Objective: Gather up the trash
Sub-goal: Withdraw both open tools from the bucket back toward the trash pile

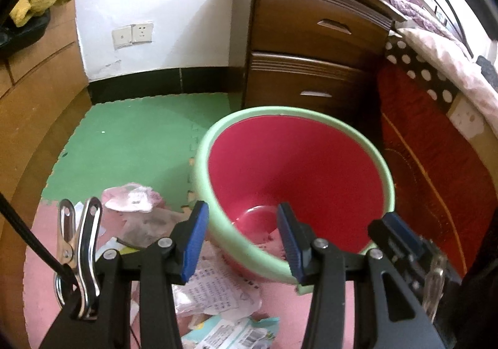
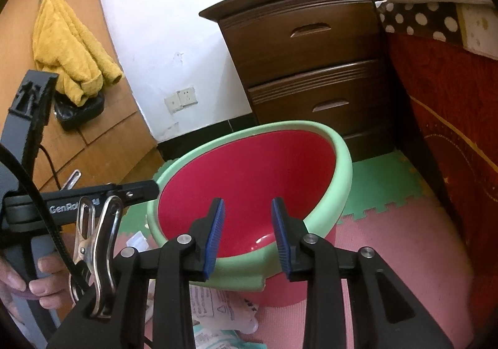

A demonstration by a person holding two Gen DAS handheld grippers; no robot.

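below, both claws, left claw (image 1: 242,237) and right claw (image 2: 247,234), gape empty over the bin (image 1: 386,174); paper trash (image 1: 218,290) beneath.

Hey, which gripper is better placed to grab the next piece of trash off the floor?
Left, probably. The left gripper is open with the printed paper just beneath it beside the bin. The right gripper hangs empty over the bin's mouth.

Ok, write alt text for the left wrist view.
A red bin with a pale green rim stands on foam floor mats, framed by the open, empty left hand-held gripper. Crumpled wrappers and paper litter the pink mat beside it; a dark wooden nightstand stands behind.
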